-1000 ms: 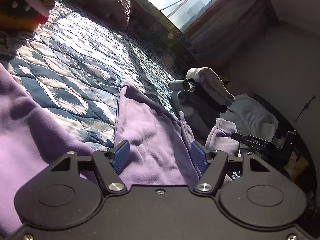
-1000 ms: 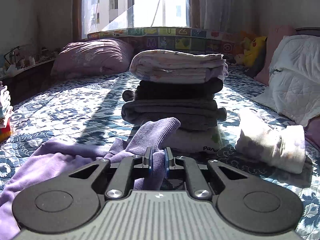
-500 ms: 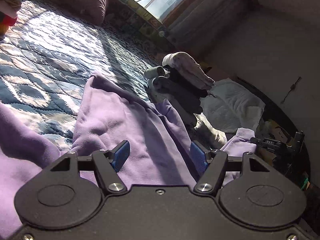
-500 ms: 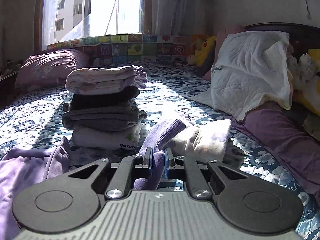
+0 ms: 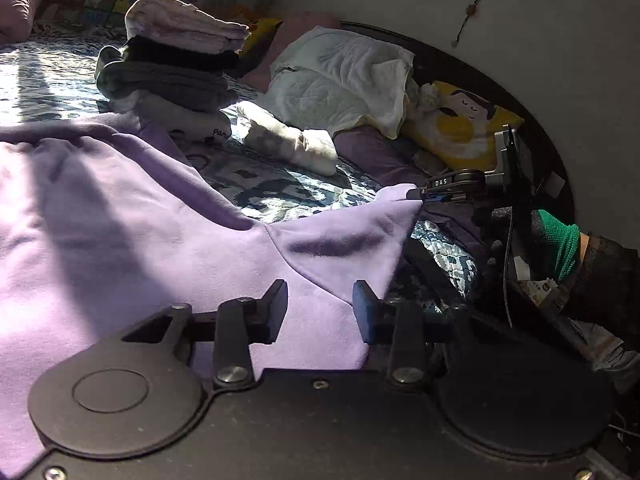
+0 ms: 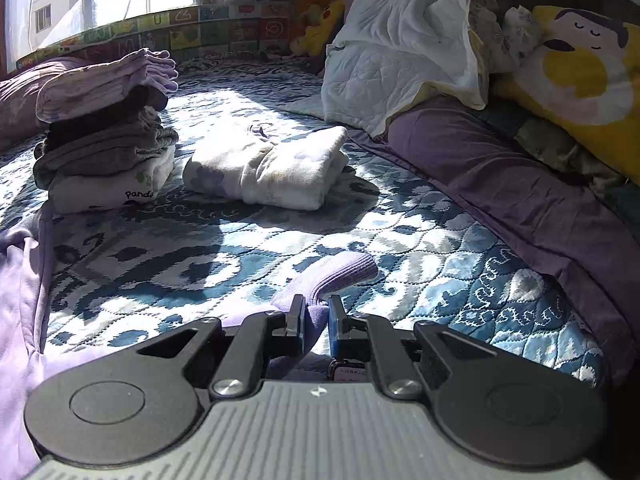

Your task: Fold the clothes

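Observation:
A purple long-sleeved garment (image 5: pixel 120 220) lies spread over the blue patterned bed quilt (image 6: pixel 420 260). Its sleeve is drawn out taut to the right, and my right gripper (image 5: pixel 420 195) is shut on the ribbed cuff (image 6: pixel 340 270). In the right wrist view the cuff pokes out past that gripper (image 6: pixel 316 320), low over the quilt. My left gripper (image 5: pixel 320 310) is open and hovers over the sleeve near the shoulder. Purple cloth lies flat between and under its fingers, ungripped. A person's green-gloved hand (image 5: pixel 560 244) holds the right gripper.
A stack of folded clothes (image 6: pixel 108 128) stands at the back left, with a folded white floral garment (image 6: pixel 268 168) beside it. A white quilt (image 6: pixel 400 48), a yellow cartoon pillow (image 6: pixel 580 72) and a purple bolster (image 6: pixel 500 180) line the bed's right side.
The right gripper has carried the cuff rightward and down, stretching the sleeve out. Both views have swung right. The left gripper's fingers have narrowed their gap.

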A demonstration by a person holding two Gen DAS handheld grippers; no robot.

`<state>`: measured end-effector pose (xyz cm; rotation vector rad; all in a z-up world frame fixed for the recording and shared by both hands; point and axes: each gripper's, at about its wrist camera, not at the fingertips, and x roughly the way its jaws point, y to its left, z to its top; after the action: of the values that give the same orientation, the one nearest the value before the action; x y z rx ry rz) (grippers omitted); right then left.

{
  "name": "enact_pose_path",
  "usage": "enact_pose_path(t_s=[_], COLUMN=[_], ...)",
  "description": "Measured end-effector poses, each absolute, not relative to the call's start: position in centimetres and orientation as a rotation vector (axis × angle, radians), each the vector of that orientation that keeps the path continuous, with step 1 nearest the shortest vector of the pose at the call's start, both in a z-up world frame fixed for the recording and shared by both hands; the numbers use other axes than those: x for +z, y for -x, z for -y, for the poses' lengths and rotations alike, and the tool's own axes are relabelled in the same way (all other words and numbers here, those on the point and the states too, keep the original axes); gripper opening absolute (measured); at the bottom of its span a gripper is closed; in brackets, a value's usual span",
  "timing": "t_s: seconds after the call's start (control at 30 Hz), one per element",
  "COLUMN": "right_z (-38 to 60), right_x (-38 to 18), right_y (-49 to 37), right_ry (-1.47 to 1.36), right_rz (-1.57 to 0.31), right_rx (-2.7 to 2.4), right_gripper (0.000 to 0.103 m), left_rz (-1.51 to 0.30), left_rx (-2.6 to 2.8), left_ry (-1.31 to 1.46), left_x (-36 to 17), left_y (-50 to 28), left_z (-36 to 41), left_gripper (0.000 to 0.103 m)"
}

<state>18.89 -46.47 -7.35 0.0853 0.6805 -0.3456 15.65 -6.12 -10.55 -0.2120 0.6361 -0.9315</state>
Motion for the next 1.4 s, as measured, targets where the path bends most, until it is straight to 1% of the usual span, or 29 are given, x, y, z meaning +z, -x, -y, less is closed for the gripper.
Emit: enact_pose_path(t_s=[0.07, 0.13, 0.17, 0.2, 0.23, 0.3, 0.33, 0.37, 0.47, 0.57, 0.77, 0.8, 1.07, 1.1, 1.13, 1.17, 1.2, 1.23, 1.27, 1.3, 1.37, 1.4], right_z=[46.3, 46.1, 46.0, 46.1, 45.8, 45.0, 44.7, 44.5, 44.5, 47.5, 53.1, 52.6, 51.8, 52.3, 52.4, 52.4, 52.4, 52.3, 52.3, 52.2, 51.2, 51.2], right_x=[-7.8, -8.0, -8.0, -7.9, -7.9, -7.6, -7.3, -7.1, -6.2, -5.6, -8.2, -9.3, -11.2, -11.1, -11.4, -11.8, -12.3, -12.5, -12.6, -12.7, -11.2, -9.9], right_y=[-19.4, -20.2, -20.8, -21.2, -21.5, -21.6, -21.5, -21.4, -21.1, -20.9, -20.8, -20.9, -25.0, -25.4, -25.8, -26.2, -26.7, -26.9, -27.0, -27.1, -26.1, -25.3], right_ry=[-0.054, -0.023, -0.006, 0.021, 0.068, 0.151, 0.152, 0.151, 0.081, -0.083, -0.36, -0.35, -0.158, -0.159, -0.151, -0.132, -0.113, -0.118, -0.123, -0.129, -0.036, -0.055], right_rz=[-0.702, -0.727, -0.75, -0.774, -0.784, -0.763, -0.746, -0.73, -0.683, -0.66, -0.686, -0.698, -0.769, -0.79, -0.813, -0.842, -0.871, -0.881, -0.89, -0.9, -0.786, -0.697], right_rx=[-0.345, -0.348, -0.354, -0.37, -0.398, -0.448, -0.45, -0.451, -0.426, -0.411, -0.373, -0.356, -0.238, -0.209, -0.201, -0.201, -0.201, -0.175, -0.147, -0.12, -0.13, -0.123], right_gripper=[0.013, 0.013, 0.014, 0.017, 0.023, 0.033, 0.04, 0.042, 0.041, 0.041, 0.042, 0.042, 0.042, 0.043, 0.049, 0.051, 0.051, 0.045, 0.01, 0.008, 0.008, 0.008], left_rz=[-0.683, -0.757, -0.745, -0.733, -0.721, -0.697, -0.685, -0.673, -0.641, -0.659, -0.674, -0.676, -0.693, -0.696, -0.698, -0.7, -0.702, -0.705, -0.708, -0.711, -0.714, -0.716], left_rx=[-0.943, -0.945, -0.953, -0.961, -0.969, -0.985, -0.993, -1.001, -1.02, -0.995, -0.979, -0.979, -0.976, -0.977, -0.978, -0.977, -0.977, -0.978, -0.978, -0.977, -0.977, -0.978], left_ry=[0.166, 0.033, 0.039, 0.044, 0.05, 0.061, 0.066, 0.072, 0.093, 0.117, 0.121, 0.125, 0.137, 0.139, 0.14, 0.139, 0.139, 0.139, 0.14, 0.139, 0.139, 0.14], left_x=[-11.7, -13.1, -12.9, -12.7, -12.5, -12.1, -11.9, -11.7, -11.2, -11.4, -12.0, -12.0, -12.5, -12.7, -12.8, -12.9, -12.9, -13.0, -13.1, -13.2, -13.3, -13.4], left_y=[-15.3, -14.6, -14.6, -14.6, -14.6, -14.6, -14.5, -14.5, -14.6, -15.0, -15.8, -15.9, -16.5, -16.6, -16.7, -16.8, -16.8, -16.9, -17.0, -17.0, -17.0, -17.0], left_z=[8.6, 11.2, 11.0, 10.7, 10.5, 10.1, 9.8, 9.6, 8.8, 8.6, 8.3, 8.2, 8.0, 8.0, 8.0, 8.0, 8.1, 8.1, 8.1, 8.1, 8.1, 8.1], left_gripper=[0.034, 0.034, 0.034, 0.036, 0.038, 0.038, 0.038, 0.037, 0.037, 0.037, 0.037, 0.037, 0.037, 0.037, 0.037, 0.037, 0.037, 0.037, 0.037, 0.037, 0.037, 0.037])
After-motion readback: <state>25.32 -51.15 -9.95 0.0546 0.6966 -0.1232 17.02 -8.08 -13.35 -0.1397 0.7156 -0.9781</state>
